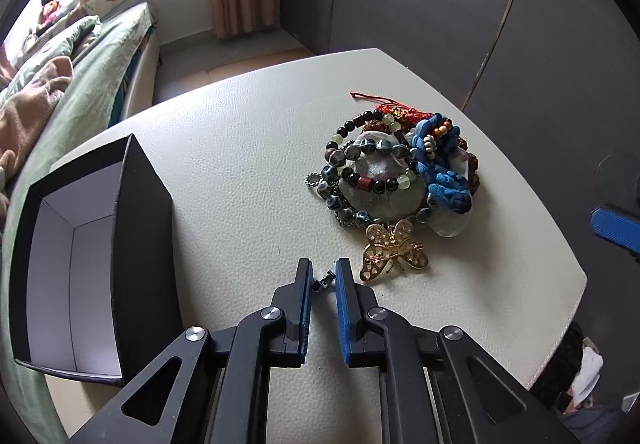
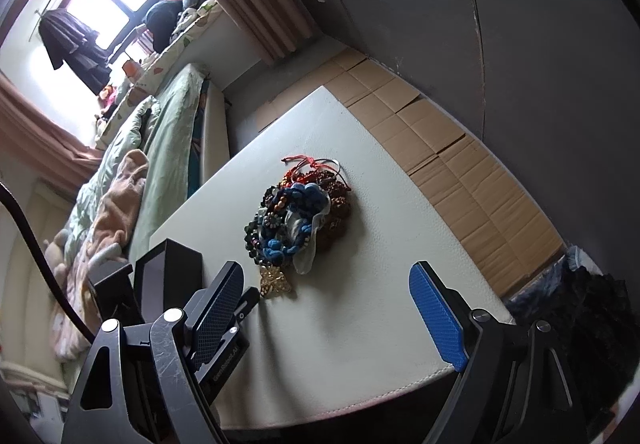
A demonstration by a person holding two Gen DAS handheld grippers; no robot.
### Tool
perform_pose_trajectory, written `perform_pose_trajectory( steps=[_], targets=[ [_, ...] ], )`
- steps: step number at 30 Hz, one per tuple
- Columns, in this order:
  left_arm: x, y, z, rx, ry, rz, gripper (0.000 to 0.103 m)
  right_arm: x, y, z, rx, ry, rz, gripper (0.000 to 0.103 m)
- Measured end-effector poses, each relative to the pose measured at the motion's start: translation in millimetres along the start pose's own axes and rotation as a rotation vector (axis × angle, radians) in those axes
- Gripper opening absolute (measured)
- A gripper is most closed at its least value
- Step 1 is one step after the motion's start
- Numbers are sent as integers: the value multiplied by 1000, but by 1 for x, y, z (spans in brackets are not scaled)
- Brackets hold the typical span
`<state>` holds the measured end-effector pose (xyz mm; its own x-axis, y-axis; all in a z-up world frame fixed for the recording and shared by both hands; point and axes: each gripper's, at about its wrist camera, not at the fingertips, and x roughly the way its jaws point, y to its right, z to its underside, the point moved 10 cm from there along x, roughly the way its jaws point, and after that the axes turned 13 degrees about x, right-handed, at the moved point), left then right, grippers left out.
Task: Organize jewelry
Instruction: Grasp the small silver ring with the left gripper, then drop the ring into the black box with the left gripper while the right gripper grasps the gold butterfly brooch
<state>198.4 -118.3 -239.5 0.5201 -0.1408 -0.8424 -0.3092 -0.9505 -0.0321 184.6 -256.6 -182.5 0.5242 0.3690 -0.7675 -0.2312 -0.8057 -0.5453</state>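
A heap of jewelry [image 1: 394, 168] lies on the white table [image 1: 240, 172]: bead bracelets, a blue cord piece, a red cord and a gold butterfly brooch [image 1: 394, 250] at its near edge. The heap also shows in the right wrist view [image 2: 298, 220]. My left gripper [image 1: 323, 276] is shut on a small dark earring [image 1: 324, 279], just left of the brooch. An open black box [image 1: 86, 260] with a white inside stands to the left. My right gripper [image 2: 328, 284] is wide open and empty, above the table's near edge.
A bed with green bedding [image 1: 80, 64] stands beyond the table on the left. Flattened cardboard [image 2: 440, 148] covers the floor to the right of the table. Dark wardrobe doors [image 1: 440, 4] stand behind. The left gripper's body [image 2: 224, 324] sits by the right one.
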Motion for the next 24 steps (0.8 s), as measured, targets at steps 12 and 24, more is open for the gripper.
perform_pose_trajectory(
  steps=[12, 24],
  targets=[
    [-39, -23, -4, -90, 67, 25, 12, 41, -13, 32, 24, -147, -31, 64],
    [-77, -52, -5, -157, 137, 15, 12, 77, -27, 40, -67, -137, 93, 60]
  ],
)
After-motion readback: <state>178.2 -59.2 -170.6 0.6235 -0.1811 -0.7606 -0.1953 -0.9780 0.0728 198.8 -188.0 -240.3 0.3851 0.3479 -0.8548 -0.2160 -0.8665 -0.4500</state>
